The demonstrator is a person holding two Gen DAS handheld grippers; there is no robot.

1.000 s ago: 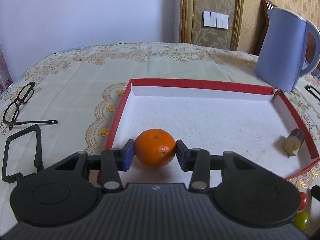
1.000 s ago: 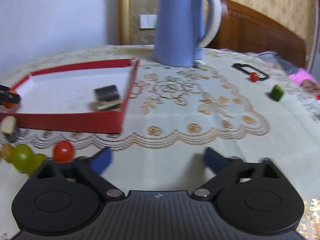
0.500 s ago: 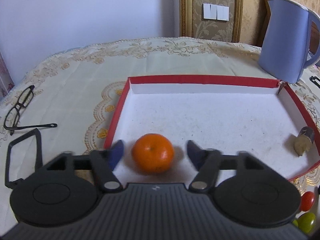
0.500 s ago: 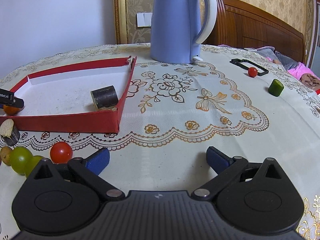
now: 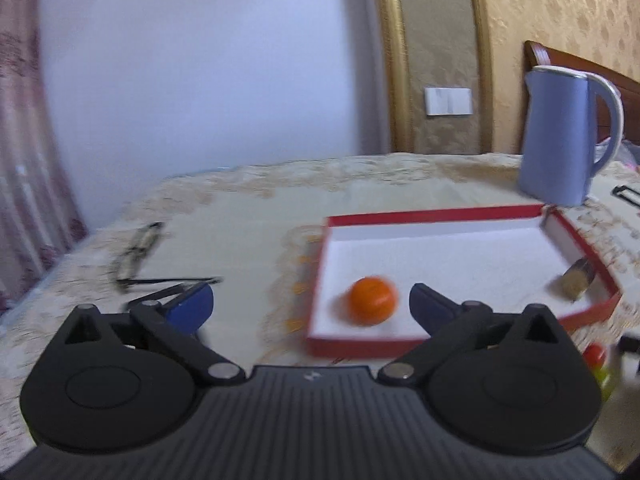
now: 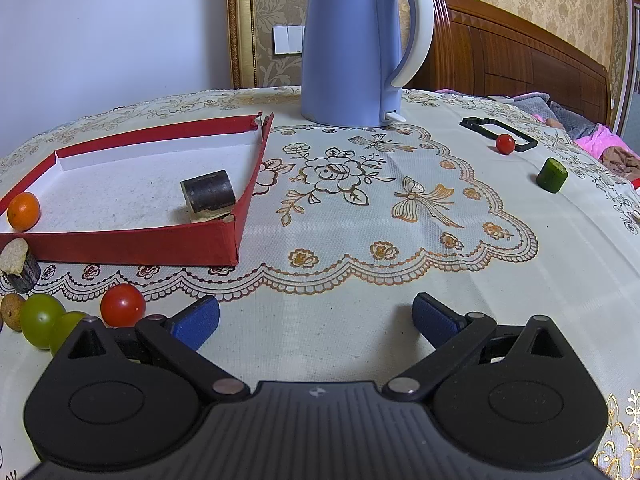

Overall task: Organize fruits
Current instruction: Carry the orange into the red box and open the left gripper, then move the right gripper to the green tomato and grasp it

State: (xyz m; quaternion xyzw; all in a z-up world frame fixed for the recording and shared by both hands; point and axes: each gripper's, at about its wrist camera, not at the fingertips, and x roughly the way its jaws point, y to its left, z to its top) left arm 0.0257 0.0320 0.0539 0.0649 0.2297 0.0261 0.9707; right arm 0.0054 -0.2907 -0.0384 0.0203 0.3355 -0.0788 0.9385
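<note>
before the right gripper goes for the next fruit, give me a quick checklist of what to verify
1. Orange released inside the red tray: ok, it sits free near the tray's left wall.
2. Left gripper open and off the orange: ok, nothing between its fingers.
3. Right gripper open and empty: ok.
4. Nearest fruit in reach: ok, the red tomato lies on the cloth just left of the gripper, outside the tray.
5. Tomato free to grasp: not ok, the green fruits sit close beside it.
6. Room in the tray: ok, only the orange and a dark cylinder are inside.
</note>
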